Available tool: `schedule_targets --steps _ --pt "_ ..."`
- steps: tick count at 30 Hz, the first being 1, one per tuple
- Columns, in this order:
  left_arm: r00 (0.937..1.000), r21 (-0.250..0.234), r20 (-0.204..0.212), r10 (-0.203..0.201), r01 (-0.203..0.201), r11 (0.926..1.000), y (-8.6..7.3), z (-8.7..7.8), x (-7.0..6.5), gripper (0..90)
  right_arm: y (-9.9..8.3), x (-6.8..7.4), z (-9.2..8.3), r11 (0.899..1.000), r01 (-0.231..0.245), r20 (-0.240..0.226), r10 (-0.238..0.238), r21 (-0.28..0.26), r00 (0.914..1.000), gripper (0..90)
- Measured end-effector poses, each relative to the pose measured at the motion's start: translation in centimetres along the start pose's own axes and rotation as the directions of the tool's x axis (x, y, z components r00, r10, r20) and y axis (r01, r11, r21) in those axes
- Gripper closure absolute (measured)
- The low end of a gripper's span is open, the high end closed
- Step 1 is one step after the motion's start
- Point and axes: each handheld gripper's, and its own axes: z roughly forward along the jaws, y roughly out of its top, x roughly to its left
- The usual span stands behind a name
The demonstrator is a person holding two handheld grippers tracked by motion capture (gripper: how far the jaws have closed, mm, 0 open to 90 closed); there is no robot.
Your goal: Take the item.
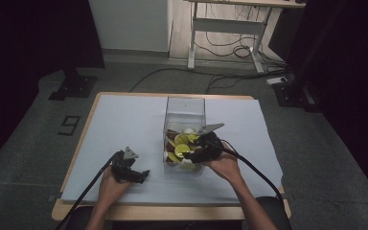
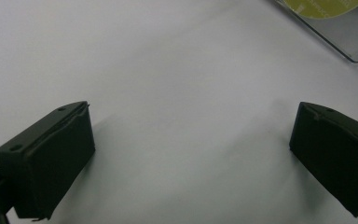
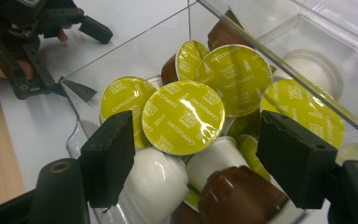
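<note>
A: Right gripper (image 3: 196, 154) — jaws parted, nothing pinched. Poised over the heap of coffee capsules inside the clear box (image 1: 185, 108). Between the jaws: one green-lidded capsule (image 3: 183, 116), foil tilted up toward the camera, resting on a white capsule (image 3: 154, 182) and beside a brown capsule (image 3: 240, 196).

B: Left gripper (image 2: 191, 149)?

A: Jaws wide apart, empty, over bare white sheet (image 1: 120, 124) to the left of the box. Box corner just visible at far right of its view.

B: Box position?

A: Middle of the table (image 1: 88, 124), slightly right, capsules piled in its near half.

B: Advice for the grab?

A: Probably best to lower straight onto the top green capsule, pads on the cup wall below the foil rim, not on the lid. Keep the right-hand jaw off the clear wall close by. Close gently; thin shell likely to dent. Lift vertically so neighbours don't spill. Left gripper free to steady the box if it slides.
</note>
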Motion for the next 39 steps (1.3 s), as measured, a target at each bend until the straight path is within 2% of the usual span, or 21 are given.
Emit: schedule_targets --steps 14,18,20,22,23,28,31,39 --pt "1.0000 0.000 0.000 0.000 0.000 1.0000 0.0 0.0 0.0 0.0 0.5 0.6 2.8 0.997 0.043 0.007 -0.044 0.059 0.9990 27.0" --pt "1.0000 0.000 0.001 0.000 0.000 1.0000 0.0 0.0 0.0 0.0 0.6 0.7 3.2 0.996 0.053 0.027 -0.055 0.067 0.9981 27.6" --pt "1.0000 0.000 0.001 0.000 0.000 1.0000 0.0 0.0 0.0 0.0 0.8 0.7 3.4 0.996 0.049 0.019 -0.050 0.073 0.9986 29.1" --pt "1.0000 0.000 0.000 0.000 0.000 1.0000 0.0 0.0 0.0 0.0 0.8 0.9 3.7 0.994 0.061 0.015 -0.062 0.089 0.9980 29.6" --pt "1.0000 0.000 0.001 0.000 0.000 1.0000 0.0 0.0 0.0 0.0 0.9 1.0 3.8 0.992 0.073 0.031 -0.077 0.102 0.9966 29.7" --pt "1.0000 0.000 0.001 -0.001 0.001 1.0000 0.0 0.0 0.0 0.0 1.1 1.0 3.9 0.989 0.081 0.041 -0.086 0.123 0.9954 31.8" --pt "1.0000 0.000 0.000 0.000 0.000 1.0000 0.0 0.0 0.0 0.0 1.3 1.2 3.9 0.987 0.093 0.039 -0.099 0.132 0.9943 36.5" --pt "1.0000 0.000 0.000 0.000 0.000 1.0000 0.0 0.0 0.0 0.0 1.4 1.3 4.0 0.988 0.082 0.038 -0.087 0.132 0.9954 37.6"
